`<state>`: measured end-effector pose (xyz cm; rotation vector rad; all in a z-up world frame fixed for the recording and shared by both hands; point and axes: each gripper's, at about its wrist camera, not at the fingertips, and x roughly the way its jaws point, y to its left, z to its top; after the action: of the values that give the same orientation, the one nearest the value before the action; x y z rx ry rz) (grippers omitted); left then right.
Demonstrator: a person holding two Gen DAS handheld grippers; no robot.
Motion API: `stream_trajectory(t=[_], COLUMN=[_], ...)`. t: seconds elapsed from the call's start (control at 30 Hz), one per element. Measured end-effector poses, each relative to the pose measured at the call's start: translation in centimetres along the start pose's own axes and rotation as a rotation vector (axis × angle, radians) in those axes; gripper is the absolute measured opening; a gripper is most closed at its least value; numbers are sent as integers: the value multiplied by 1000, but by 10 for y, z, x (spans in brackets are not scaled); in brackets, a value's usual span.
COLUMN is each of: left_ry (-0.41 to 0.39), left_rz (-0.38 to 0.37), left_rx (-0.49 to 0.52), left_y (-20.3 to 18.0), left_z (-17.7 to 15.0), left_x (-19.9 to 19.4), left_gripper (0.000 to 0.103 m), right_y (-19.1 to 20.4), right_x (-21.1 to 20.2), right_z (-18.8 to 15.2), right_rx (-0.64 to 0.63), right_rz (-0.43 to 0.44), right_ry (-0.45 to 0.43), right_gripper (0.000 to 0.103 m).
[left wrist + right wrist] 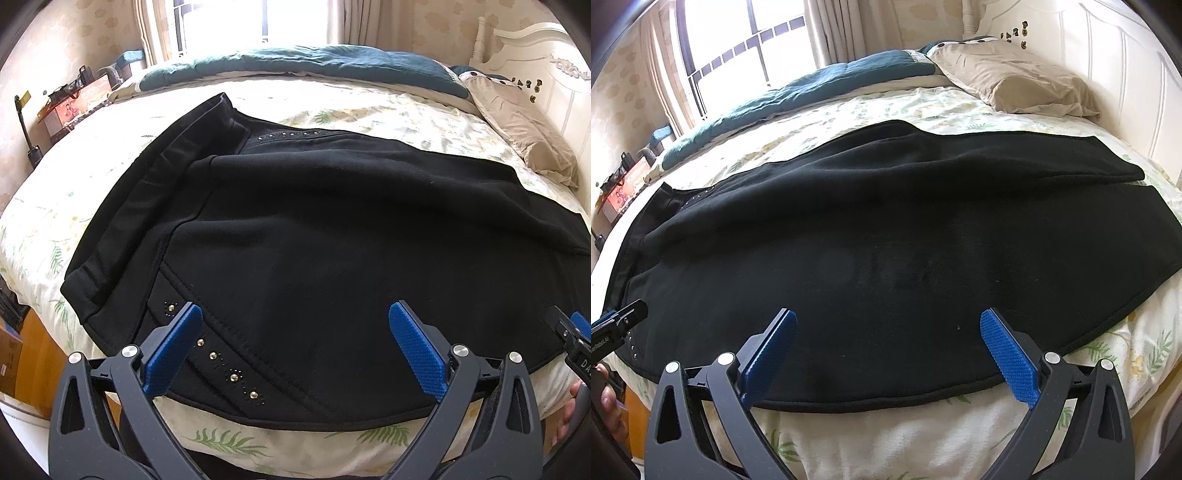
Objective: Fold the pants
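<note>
Black pants (314, 236) lie flat across the bed, waistband to the left, legs running right. Rows of metal studs (225, 365) mark the pockets near the waist. In the right wrist view the pants (886, 251) show both leg ends at the right, one lying over the other. My left gripper (295, 325) is open and empty, just above the near edge by the waist. My right gripper (888, 328) is open and empty, above the near edge of the legs. The right gripper's tip shows at the left wrist view's right edge (576, 332).
The bed has a leaf-print sheet (229, 439). A teal blanket (295, 66) lies along the far side by the window. A beige pillow (1008, 77) rests against the white headboard (1108, 74) at right. A cluttered bedside stand (70, 99) is at far left.
</note>
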<state>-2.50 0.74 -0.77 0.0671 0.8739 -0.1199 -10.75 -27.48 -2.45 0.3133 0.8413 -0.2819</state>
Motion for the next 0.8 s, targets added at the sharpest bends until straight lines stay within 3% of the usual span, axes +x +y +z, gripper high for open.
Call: stream_trajectory(t=[0.2, 0.37, 0.5, 0.57, 0.7, 0.8], left_ry=[10, -10, -36, -43, -27, -7], left_rz=[2, 6, -46, -44, -50, -77], left_rx=[15, 46, 106, 127, 178, 171], left_y=[-2, 3, 8, 13, 36, 64], left_z=[1, 7, 29, 44, 85, 124], left_x=[3, 4, 6, 10, 25, 40], left_gripper=[101, 101, 101, 101, 101, 101], right_y=[-25, -100, -132, -129, -97, -65], right_x=[-11, -31, -43, -48, -58, -39], right_z=[7, 22, 46, 65, 102, 131], right_rx=[69, 287, 332, 286, 74, -123], right_rz=[65, 190, 241, 263, 266, 251], right_ry=[-14, -75, -136, -167, -293, -300], right_gripper=[99, 99, 99, 99, 99, 99])
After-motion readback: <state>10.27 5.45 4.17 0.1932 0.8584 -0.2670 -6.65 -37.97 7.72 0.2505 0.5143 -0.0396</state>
